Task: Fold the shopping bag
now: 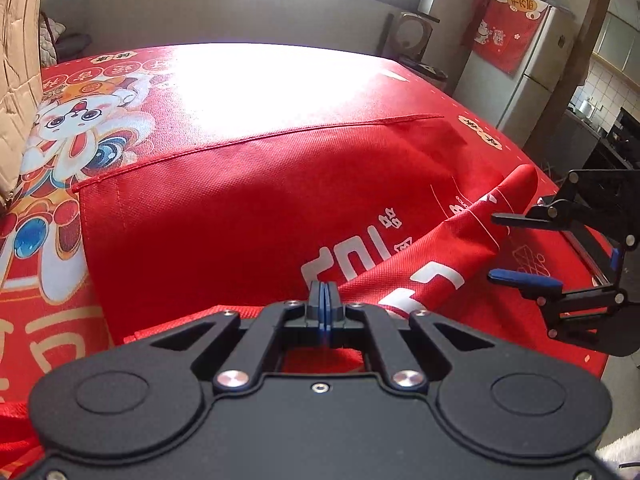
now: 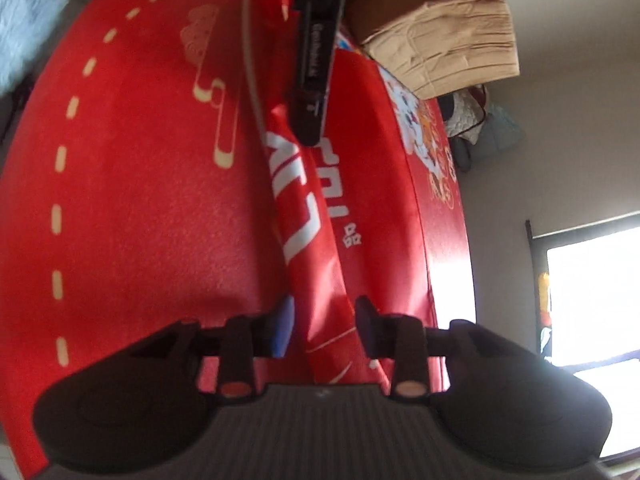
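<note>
Left gripper [image 1: 325,294] jaws shut, bag [image 1: 248,208] edge; right gripper [image 2: 324,322] jaws apart astride fold.

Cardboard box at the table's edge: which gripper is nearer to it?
Left. The left gripper, shut on the red shopping bag, sits on the side of the cardboard box. The right gripper is at the bag's far end, away from it.

Red shopping bag [image 1: 240,216] with white lettering, red cartoon-printed tablecloth [image 1: 60,152]
</note>
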Motion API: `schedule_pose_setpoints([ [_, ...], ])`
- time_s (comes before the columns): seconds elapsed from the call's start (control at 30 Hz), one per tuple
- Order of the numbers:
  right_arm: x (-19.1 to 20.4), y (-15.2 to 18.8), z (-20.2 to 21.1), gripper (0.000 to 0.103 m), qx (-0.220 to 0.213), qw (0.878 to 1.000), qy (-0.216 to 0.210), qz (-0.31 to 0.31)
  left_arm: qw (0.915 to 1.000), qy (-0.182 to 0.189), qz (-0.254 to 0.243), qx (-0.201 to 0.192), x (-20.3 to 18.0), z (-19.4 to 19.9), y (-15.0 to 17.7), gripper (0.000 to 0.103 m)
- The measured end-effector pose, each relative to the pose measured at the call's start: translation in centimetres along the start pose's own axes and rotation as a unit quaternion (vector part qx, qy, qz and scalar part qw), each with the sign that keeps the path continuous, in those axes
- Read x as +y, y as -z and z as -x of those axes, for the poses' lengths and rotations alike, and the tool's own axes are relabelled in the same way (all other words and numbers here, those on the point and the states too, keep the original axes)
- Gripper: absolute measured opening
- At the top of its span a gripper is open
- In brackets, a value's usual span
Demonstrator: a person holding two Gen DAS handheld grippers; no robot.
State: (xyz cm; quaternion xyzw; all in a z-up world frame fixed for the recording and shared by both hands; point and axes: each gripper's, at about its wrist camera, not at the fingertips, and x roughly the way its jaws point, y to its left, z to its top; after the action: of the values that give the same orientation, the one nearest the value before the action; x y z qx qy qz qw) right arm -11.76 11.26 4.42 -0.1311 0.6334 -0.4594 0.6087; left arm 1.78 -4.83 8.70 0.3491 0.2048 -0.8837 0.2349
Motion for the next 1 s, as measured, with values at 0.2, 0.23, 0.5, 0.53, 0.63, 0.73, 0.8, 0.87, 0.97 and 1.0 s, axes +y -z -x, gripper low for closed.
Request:
schedule_pose_setpoints([
  [0.2,-0.1,0.9,-1.6,0.037,0.01,0.999,0.022,0.036,0.9993,0.032,0.003,0.019,1.3,-0.2,-0.7,0.003],
  [0.23,-0.1,1.1,-1.9,0.038,0.01,0.999,0.028,0.042,0.9991,0.036,0.0,0.024,1.4,-0.3,-0.9,0.003],
  [0.5,-0.4,0.2,-3.1,0.035,-0.009,0.994,0.044,0.1,0.9985,0.037,-0.023,0.033,1.0,-0.5,-1.3,0.003],
  [0.53,-0.4,0.2,-3.1,0.03,-0.009,0.993,0.041,0.109,0.9985,0.039,-0.021,0.032,1.0,-0.6,-1.2,0.003],
  [0.63,0.1,0.6,-3.3,0.023,-0.014,0.99,0.046,0.134,0.9985,0.043,-0.019,0.029,1.1,-0.6,-1.1,0.003],
  [0.73,0.8,0.6,-3.7,0.009,-0.007,0.988,0.04,0.148,0.9985,0.044,-0.02,0.025,1.0,-0.6,-1.0,0.003],
  [0.8,1.0,0.6,-3.7,0.008,-0.002,0.987,0.04,0.153,0.9985,0.045,-0.02,0.023,0.9,-0.7,-0.8,0.003],
  [0.87,1.0,0.5,-3.6,0.008,0.0,0.988,0.036,0.151,0.9985,0.045,-0.021,0.021,0.8,-0.6,-0.7,0.003],
  [0.97,0.3,-0.2,-2.8,0.008,0.013,0.991,0.009,0.131,0.9978,0.052,-0.03,0.028,0.7,-0.6,-0.9,0.003],
  [1.0,0.1,-0.3,-2.5,0.008,0.015,0.992,-0.002,0.121,0.9973,0.058,-0.031,0.034,0.7,-0.7,-1.1,0.003],
])
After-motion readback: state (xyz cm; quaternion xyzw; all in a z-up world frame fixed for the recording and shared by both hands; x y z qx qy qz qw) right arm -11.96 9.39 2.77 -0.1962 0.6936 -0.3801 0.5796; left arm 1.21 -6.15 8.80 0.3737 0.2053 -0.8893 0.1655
